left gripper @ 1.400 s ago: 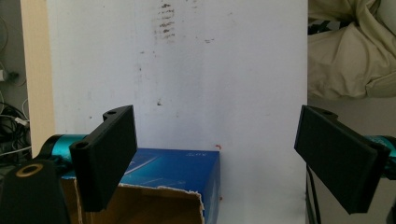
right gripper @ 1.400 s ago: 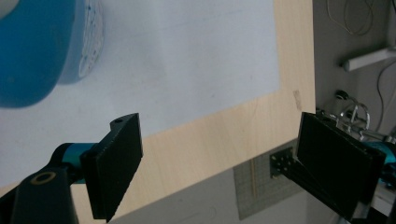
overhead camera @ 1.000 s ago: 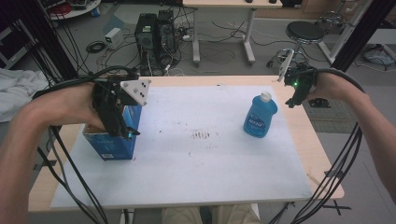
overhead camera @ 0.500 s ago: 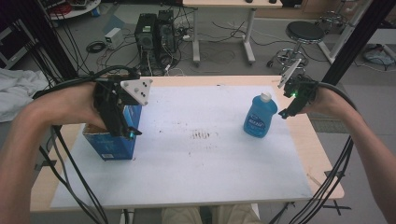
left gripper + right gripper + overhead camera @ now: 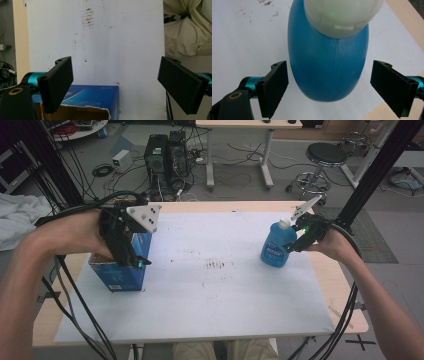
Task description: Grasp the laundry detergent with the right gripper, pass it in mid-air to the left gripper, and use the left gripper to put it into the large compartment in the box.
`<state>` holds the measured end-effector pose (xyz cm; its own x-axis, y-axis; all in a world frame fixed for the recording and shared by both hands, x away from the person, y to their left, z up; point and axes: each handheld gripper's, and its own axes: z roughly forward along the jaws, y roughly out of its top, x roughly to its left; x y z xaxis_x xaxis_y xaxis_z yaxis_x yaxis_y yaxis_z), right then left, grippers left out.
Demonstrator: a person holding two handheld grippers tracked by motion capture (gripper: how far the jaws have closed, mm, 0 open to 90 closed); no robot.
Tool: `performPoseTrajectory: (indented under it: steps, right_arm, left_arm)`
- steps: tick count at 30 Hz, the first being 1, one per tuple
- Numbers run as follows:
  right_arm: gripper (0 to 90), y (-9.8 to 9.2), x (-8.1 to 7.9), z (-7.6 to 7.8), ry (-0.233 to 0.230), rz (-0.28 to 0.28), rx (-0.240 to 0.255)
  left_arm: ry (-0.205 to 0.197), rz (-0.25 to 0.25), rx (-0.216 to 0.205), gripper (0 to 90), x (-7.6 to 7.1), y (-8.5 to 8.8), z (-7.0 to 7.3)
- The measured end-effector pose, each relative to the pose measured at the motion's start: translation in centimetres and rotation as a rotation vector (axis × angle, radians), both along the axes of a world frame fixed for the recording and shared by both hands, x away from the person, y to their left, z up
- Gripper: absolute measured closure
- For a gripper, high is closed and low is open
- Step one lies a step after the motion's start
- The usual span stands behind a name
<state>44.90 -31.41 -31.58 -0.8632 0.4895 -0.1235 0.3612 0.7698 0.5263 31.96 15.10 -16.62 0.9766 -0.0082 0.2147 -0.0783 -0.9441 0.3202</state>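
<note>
1. In the high view, a blue bottle with a white cap stands upright on the white sheet that covers the table, toward the far right of the sheet. The right gripper sits just beside the bottle on its right, level with its upper body; whether it touches the bottle cannot be told from here. At the left, a blue cardboard box stands on the sheet near its left edge, and the left gripper hangs over the box top with its grey plate upward. How its jaws stand cannot be told in this view.

2. In the left gripper view, the left gripper has its two black jaws spread wide with nothing between them. The blue cardboard box lies below, its torn open flap beside the left-hand jaw. Beyond it stretches the smudged white sheet.

3. In the right gripper view, the right gripper has its jaws spread wide on either side of the blue bottle, which fills the gap between them. A sliver of space shows at each side, so neither jaw presses the bottle. The white cap is close to the camera.
</note>
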Motion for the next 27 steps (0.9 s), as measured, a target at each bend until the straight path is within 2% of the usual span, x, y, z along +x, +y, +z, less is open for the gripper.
performPoseTrajectory:
  steps: [5,9,15,27]
  right_arm:
    - [14.0,0.1,0.0,-0.5,-0.004,-0.012,0.030]
    - [14.0,0.3,0.1,-1.4,0.018,-0.009,0.041]
    - [14.0,0.4,0.2,-2.0,0.026,-0.010,0.050]
    - [14.3,0.9,0.4,-2.7,0.009,-0.014,0.052]
  left_arm:
    - [0.002,0.002,-0.004,13.1,0.1,0.0,-0.1]
    - [0.006,0.002,-0.004,13.1,0.1,0.1,-0.4]
    - [0.010,0.007,-0.004,13.1,0.2,0.2,-0.6]
    - [0.012,0.012,-0.003,13.1,0.2,0.4,-0.8]
